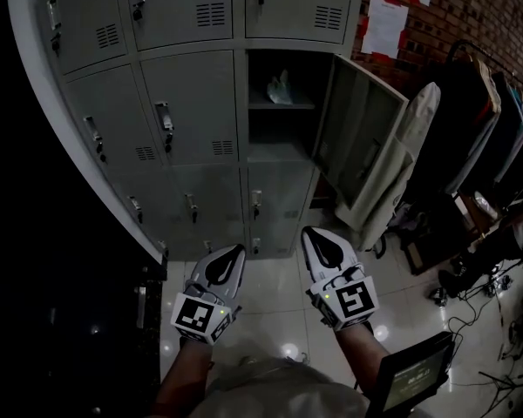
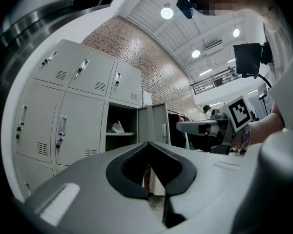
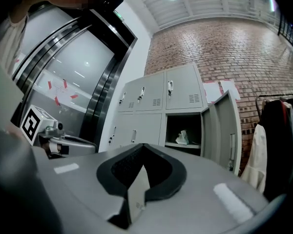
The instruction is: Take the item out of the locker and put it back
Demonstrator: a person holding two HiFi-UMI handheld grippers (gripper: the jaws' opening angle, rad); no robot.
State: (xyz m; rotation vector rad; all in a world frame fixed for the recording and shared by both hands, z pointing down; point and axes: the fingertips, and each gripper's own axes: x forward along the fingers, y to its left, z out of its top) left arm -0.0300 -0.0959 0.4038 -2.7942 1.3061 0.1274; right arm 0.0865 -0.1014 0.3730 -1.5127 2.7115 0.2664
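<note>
Left gripper (image 1: 238, 249) and right gripper (image 1: 308, 232): pressed shut, empty.
1 pale crumpled bag (image 1: 280, 88) sits inside the open grey metal locker (image 1: 241, 103).

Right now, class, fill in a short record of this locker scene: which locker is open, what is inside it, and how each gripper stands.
open locker: one compartment in the grey bank, the others shut
door: the door swung out to the right
item: a pale crumpled item, too small to identify
item place: on the shelf inside the open locker
left gripper: left gripper shut, empty, well short of the locker
right gripper: right gripper shut, empty, well short of the locker
task stage: item not yet taken out
</note>
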